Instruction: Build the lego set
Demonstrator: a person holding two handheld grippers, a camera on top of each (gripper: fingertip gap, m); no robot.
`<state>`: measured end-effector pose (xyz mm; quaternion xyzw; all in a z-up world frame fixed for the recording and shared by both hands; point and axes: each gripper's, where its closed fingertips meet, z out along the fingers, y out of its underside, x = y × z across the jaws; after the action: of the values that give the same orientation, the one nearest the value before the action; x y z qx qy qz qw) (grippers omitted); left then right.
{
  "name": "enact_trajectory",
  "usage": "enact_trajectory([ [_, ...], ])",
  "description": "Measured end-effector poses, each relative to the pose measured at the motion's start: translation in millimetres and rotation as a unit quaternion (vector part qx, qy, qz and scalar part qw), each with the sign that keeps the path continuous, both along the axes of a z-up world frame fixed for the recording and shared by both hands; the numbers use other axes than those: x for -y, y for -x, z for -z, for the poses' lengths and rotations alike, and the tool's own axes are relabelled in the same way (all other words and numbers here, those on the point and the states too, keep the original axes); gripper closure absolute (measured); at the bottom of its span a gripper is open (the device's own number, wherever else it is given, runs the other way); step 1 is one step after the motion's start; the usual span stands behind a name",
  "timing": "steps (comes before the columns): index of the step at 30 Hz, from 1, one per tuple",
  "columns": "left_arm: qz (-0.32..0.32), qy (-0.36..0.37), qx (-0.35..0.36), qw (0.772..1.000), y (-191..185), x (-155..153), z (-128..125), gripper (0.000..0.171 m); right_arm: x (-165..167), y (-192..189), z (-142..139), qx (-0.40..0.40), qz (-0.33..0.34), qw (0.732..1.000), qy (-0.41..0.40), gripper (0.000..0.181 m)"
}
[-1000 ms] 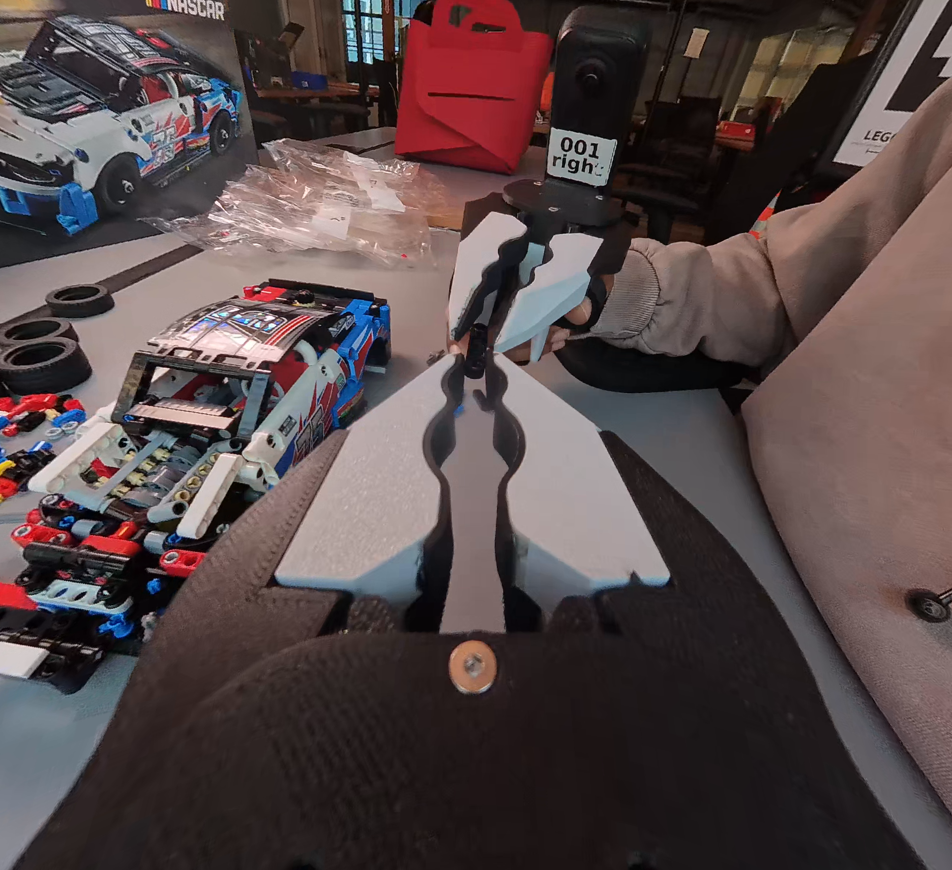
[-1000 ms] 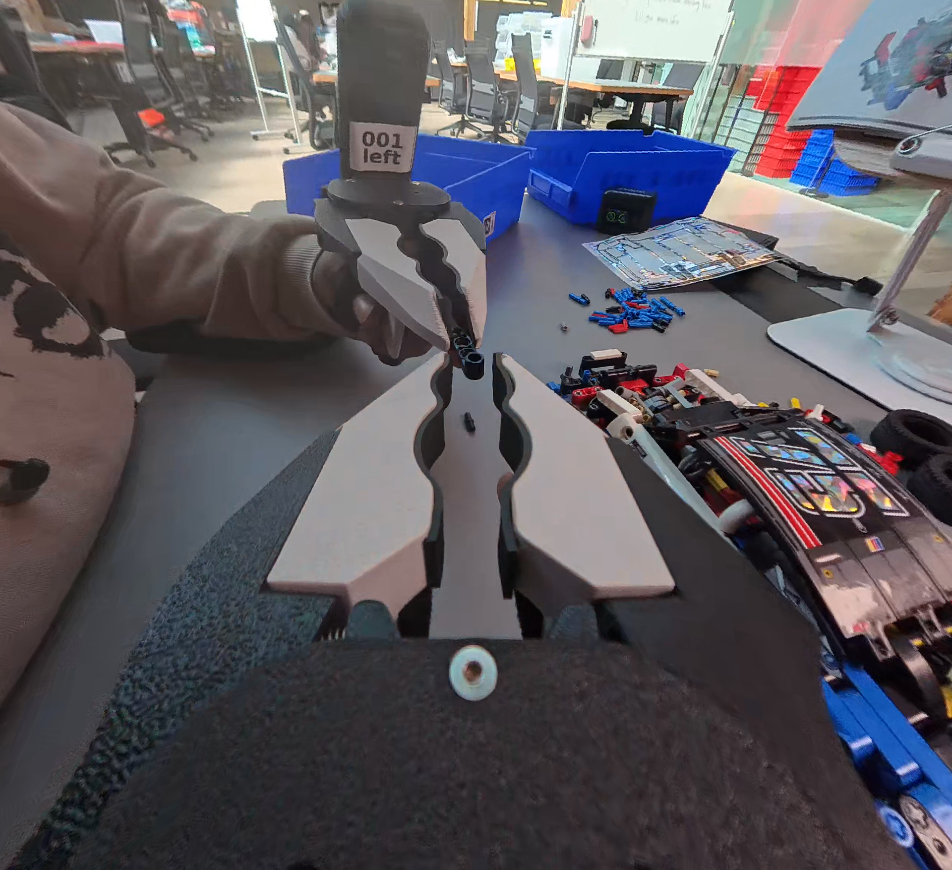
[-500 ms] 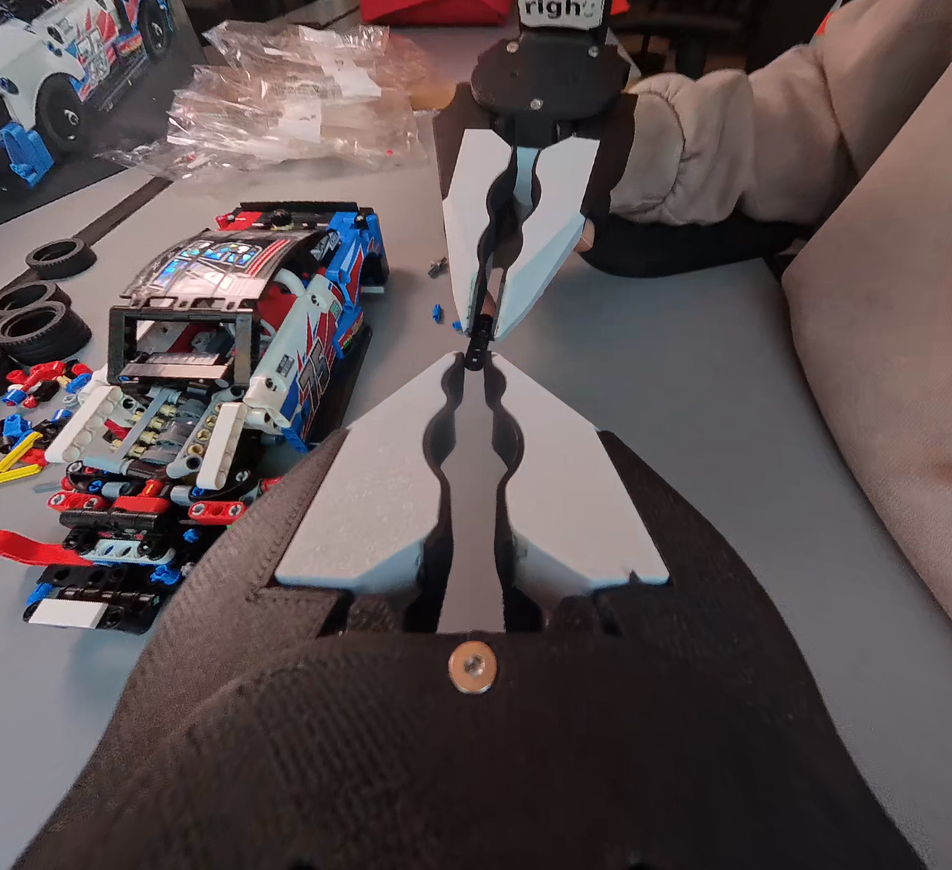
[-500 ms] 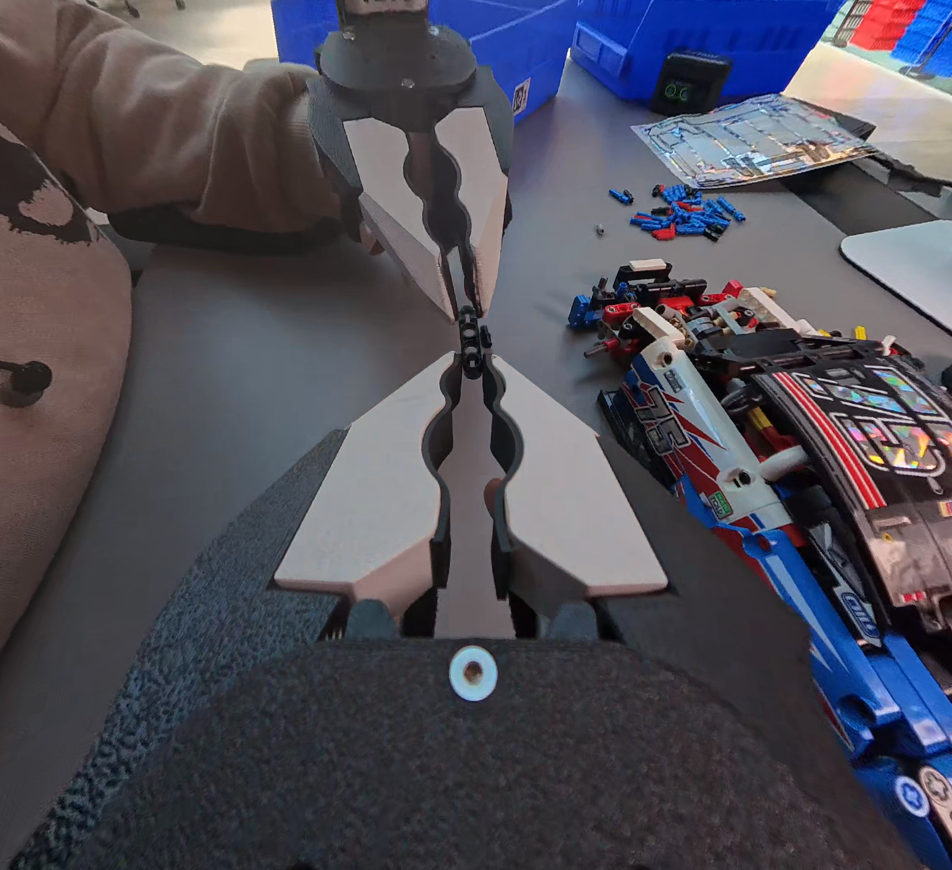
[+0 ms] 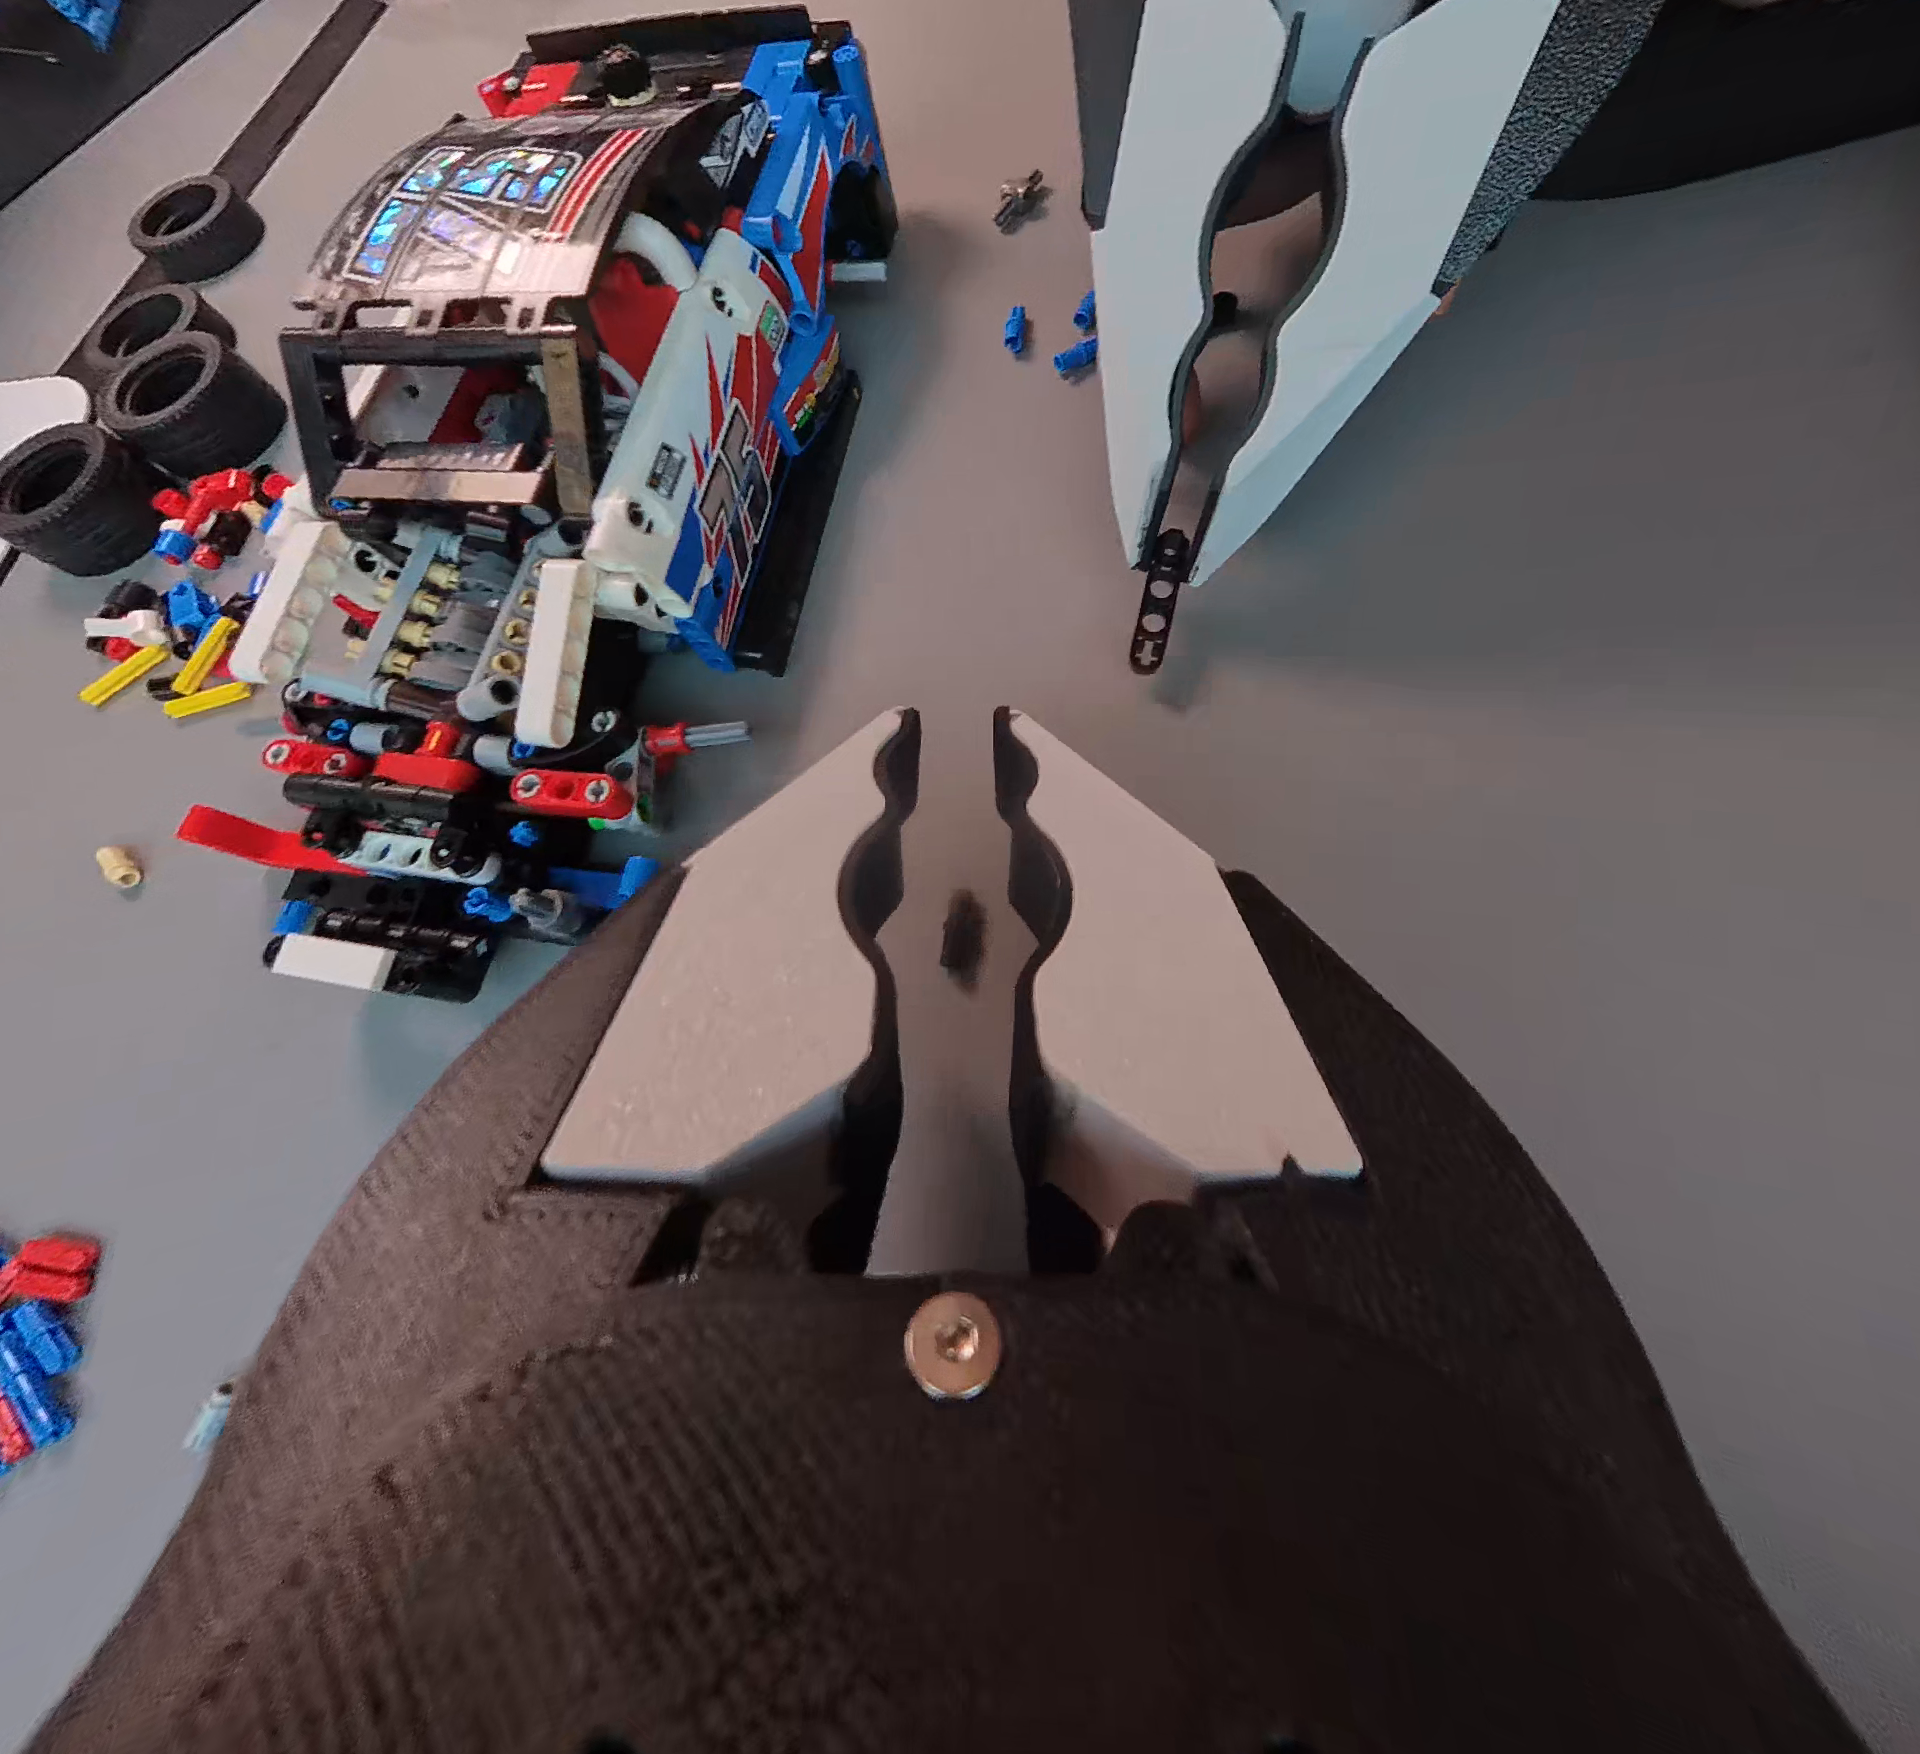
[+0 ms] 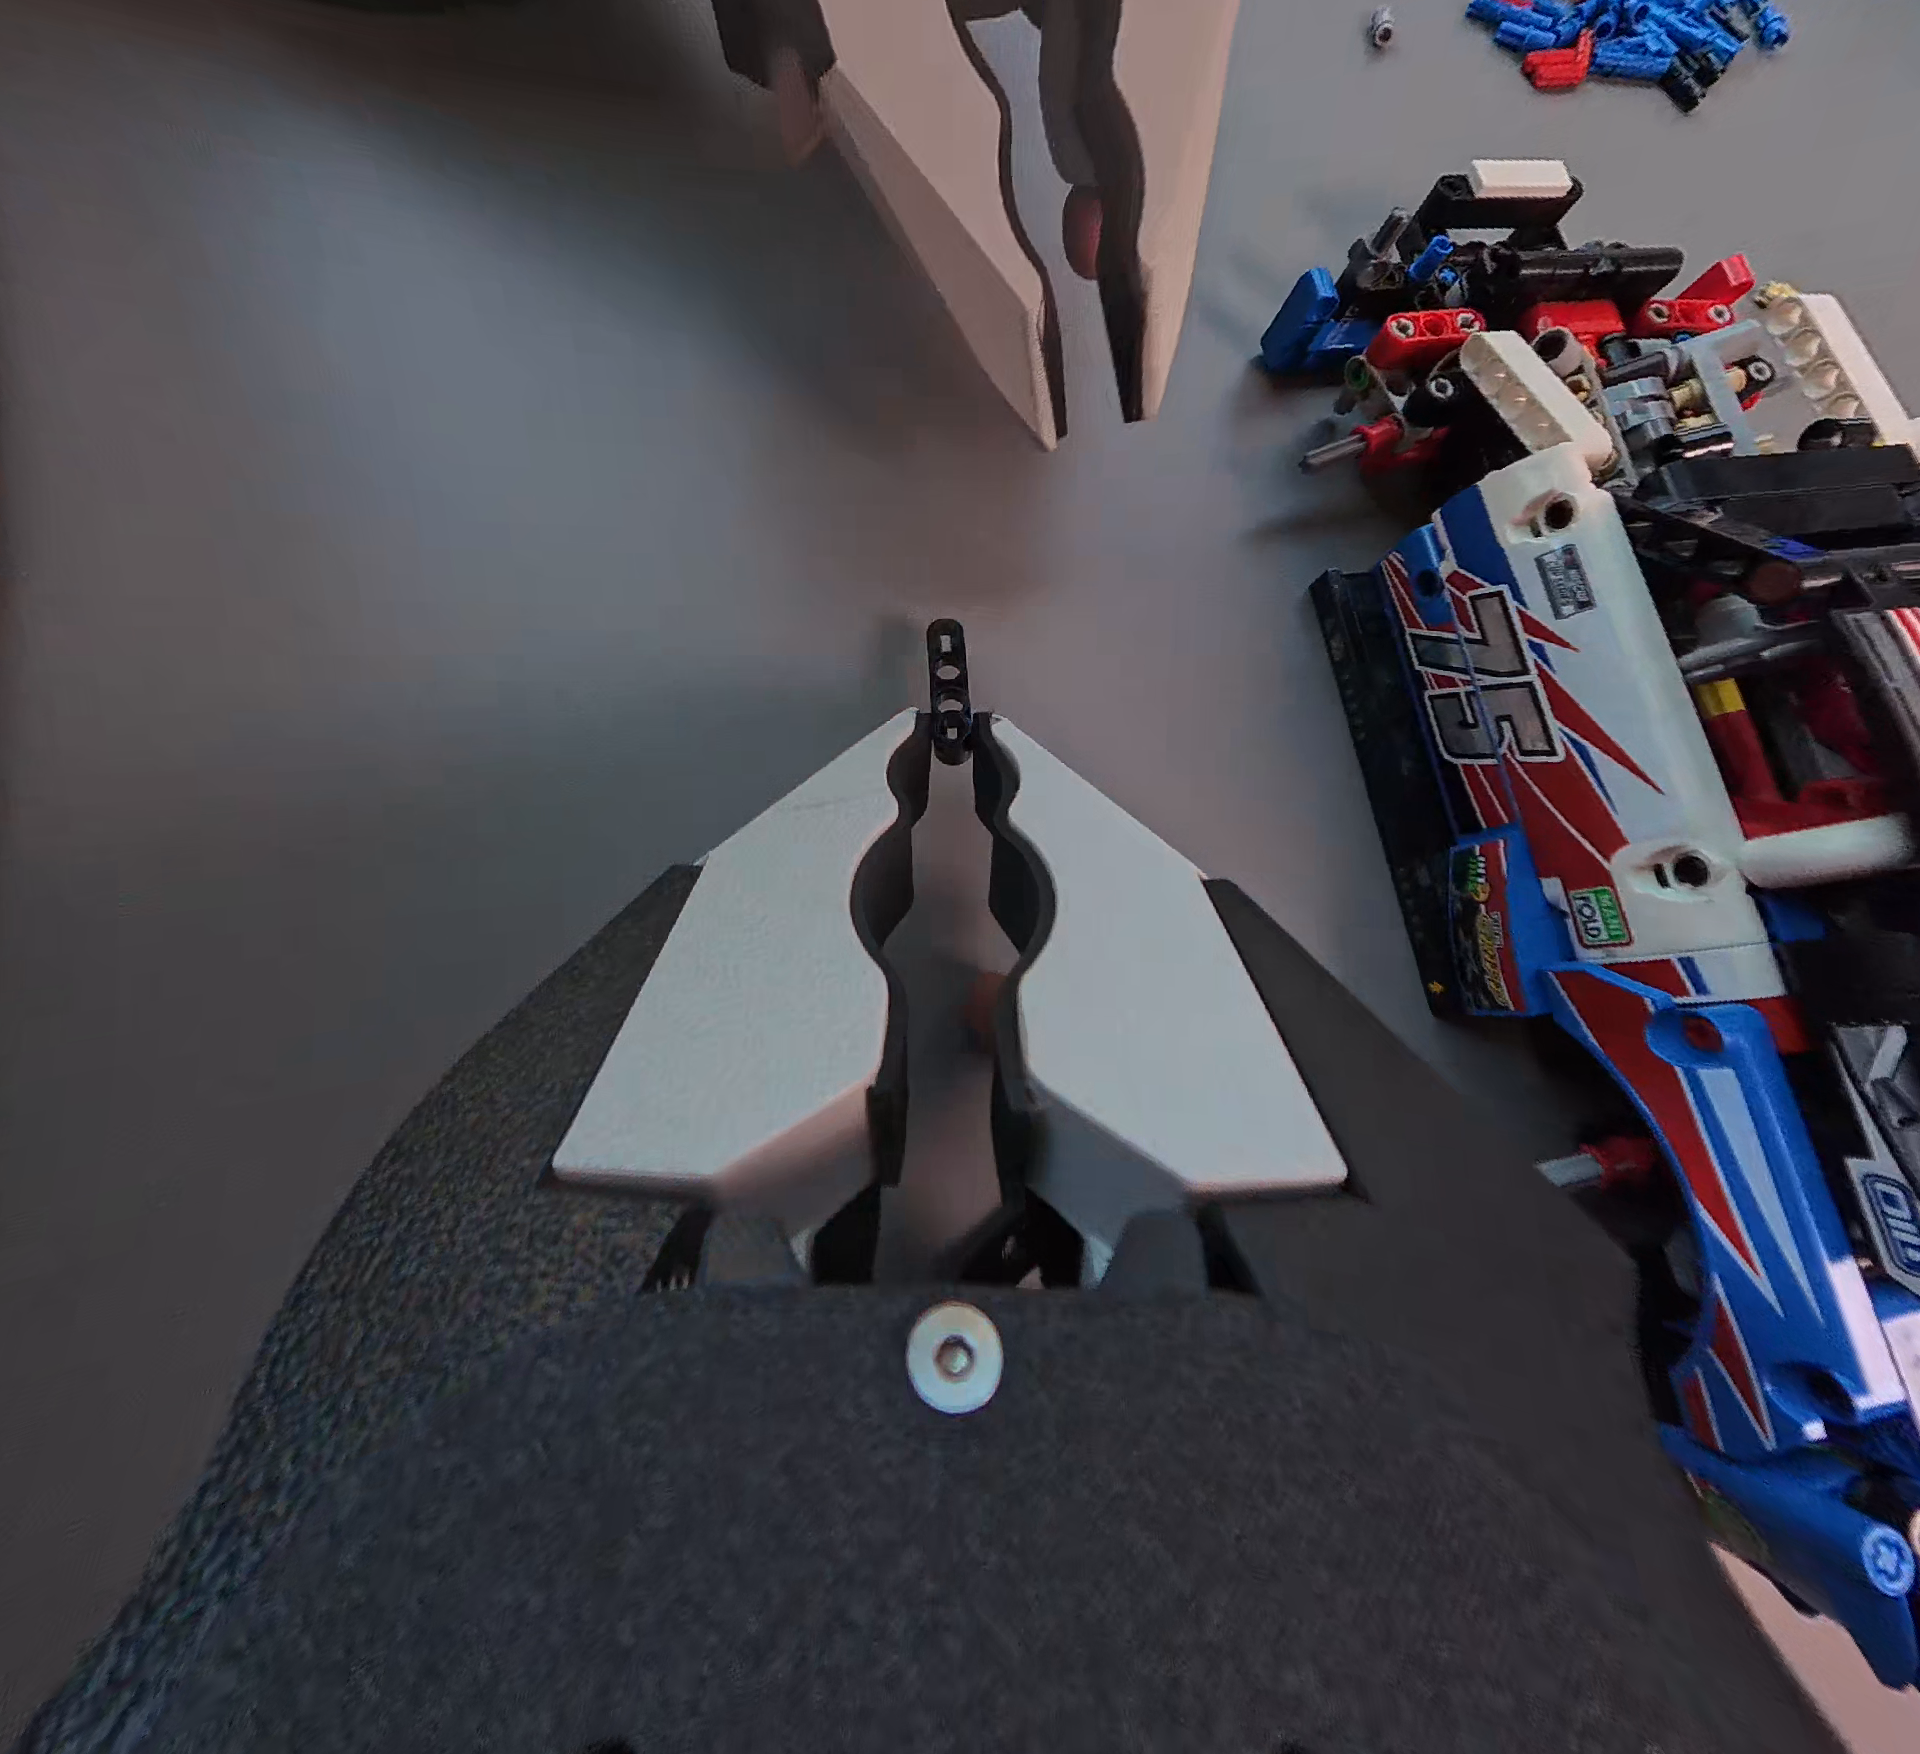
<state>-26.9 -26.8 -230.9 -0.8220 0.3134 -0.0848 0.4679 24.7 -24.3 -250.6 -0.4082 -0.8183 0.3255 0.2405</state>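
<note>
Right gripper [image 6: 951, 722]: clamped on a beam [image 6: 945, 681], tips pinching its near end
Beam: thin, black, short, a row of round holes along it; pokes out past the tips toward 12 o'clock in the right wrist view, hanging just over the table [image 6: 416, 457]
Left gripper [image 5: 956, 717]: released, a clear gap between the tips, nothing in them (a small dark blurred speck shows between the fingers, unclear what)
Car [image 5: 582, 374]: half-built, at 10 o'clock from the left gripper; white, blue and red side panels, black roof with shiny stickers, open engine bay, no wheels fitted
Tyres [image 5: 156, 395]: black, loose, at 9 o'clock of the car
Loose pieces: yellow, red, blue bits [image 5: 177, 592] beside the tyres; blue pins [image 6: 1631, 0] at 1 o'clock in the right wrist view
Grippers: tips facing, apart
</note>
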Motion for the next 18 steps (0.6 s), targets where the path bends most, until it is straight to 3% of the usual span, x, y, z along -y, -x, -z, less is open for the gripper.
enact_trajectory([
  [7, -0.041, -0.016, -0.007, 0.999, 26, 1, -7, 0.155, -1, -1, 5, 0.012, 0.001, 0.999, -0.042, 0.175],
  [14, -0.085, -0.039, -0.009, 0.996, 38, -11, -3, 0.154, 1, -1, 1, 0.001, 0.004, 1.000, -0.021, 0.170],
  [16, -0.123, -0.067, 0.003, 0.990, 47, -18, -11, 0.154, 1, 1, -5, -0.016, 0.008, 1.000, -0.012, 0.167],
  [18, -0.183, -0.135, 0.023, 0.974, 65, -32, -37, 0.157, -2, 8, -22, -0.054, 0.022, 0.998, 0.009, 0.167],
])
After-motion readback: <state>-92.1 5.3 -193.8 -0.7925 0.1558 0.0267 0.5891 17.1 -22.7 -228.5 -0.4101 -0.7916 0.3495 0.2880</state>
